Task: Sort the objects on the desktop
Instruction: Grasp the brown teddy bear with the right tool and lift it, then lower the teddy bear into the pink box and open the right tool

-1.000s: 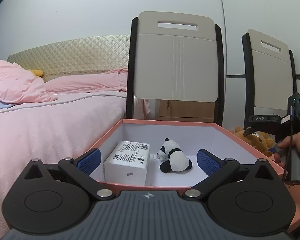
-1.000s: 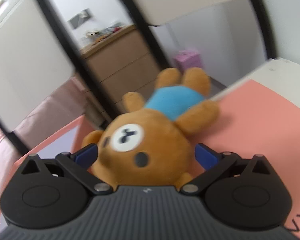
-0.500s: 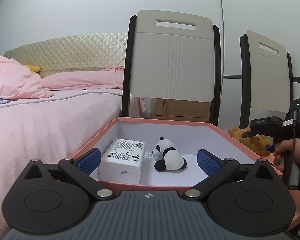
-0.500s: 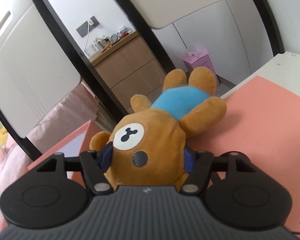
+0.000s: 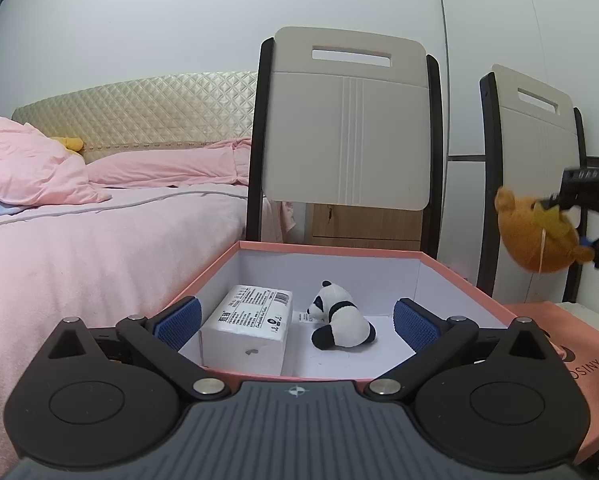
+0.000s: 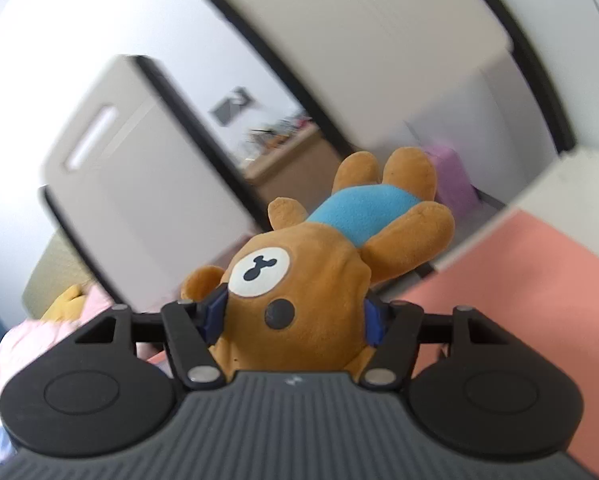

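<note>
My right gripper is shut on the head of a brown plush bear with a blue shirt and holds it in the air above the pink box lid. In the left wrist view the bear hangs at the far right, above the table. My left gripper is open and empty at the near rim of the pink box. Inside the box lie a white tissue pack on the left and a plush panda in the middle.
Two chairs stand behind the box. A bed with pink bedding lies to the left. The pink lid lies on the table right of the box. A wooden dresser stands behind the chair.
My right gripper closed on the bear's head and lifted it off the pink lid. My left gripper stayed open at the box's near rim.
</note>
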The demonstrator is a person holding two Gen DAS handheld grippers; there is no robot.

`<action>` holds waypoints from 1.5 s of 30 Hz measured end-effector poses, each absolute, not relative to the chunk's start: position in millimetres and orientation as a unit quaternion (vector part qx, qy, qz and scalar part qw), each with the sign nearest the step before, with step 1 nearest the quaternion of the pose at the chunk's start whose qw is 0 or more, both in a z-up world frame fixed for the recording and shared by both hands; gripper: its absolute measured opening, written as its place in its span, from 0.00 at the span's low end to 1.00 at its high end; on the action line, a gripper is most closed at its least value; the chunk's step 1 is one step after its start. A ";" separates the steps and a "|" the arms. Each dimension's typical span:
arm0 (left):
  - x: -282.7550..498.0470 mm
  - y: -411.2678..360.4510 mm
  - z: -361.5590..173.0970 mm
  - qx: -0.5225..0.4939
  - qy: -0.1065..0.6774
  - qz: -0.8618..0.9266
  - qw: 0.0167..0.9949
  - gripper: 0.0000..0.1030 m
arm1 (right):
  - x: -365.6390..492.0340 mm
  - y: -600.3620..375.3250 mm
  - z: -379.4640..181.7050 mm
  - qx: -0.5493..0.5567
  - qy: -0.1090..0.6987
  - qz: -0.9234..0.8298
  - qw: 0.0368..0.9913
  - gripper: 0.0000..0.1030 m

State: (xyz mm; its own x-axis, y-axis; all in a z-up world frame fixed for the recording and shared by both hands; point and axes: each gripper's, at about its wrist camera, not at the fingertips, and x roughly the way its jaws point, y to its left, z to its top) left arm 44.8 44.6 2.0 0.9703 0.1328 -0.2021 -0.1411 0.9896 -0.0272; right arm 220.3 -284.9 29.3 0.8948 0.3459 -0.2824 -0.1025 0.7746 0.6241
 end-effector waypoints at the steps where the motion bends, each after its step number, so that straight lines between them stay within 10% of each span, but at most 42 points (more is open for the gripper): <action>1: 44.5 44.6 2.5 -0.021 0.099 0.070 0.992 1.00 | 216.6 -282.1 36.4 0.307 0.189 0.135 0.923 0.63; 14: 27.2 67.2 23.5 -0.051 0.064 0.097 0.992 1.00 | 221.6 -151.7 85.1 0.044 0.309 0.311 0.898 0.63; 29: 28.5 94.2 23.2 -0.082 0.066 0.111 0.988 1.00 | 247.8 -46.2 -3.8 -0.127 0.513 0.333 0.781 0.65; 45: 15.7 82.4 29.9 -0.080 0.053 0.077 0.992 1.00 | 224.0 -97.0 29.4 -0.031 0.443 0.316 0.838 1.00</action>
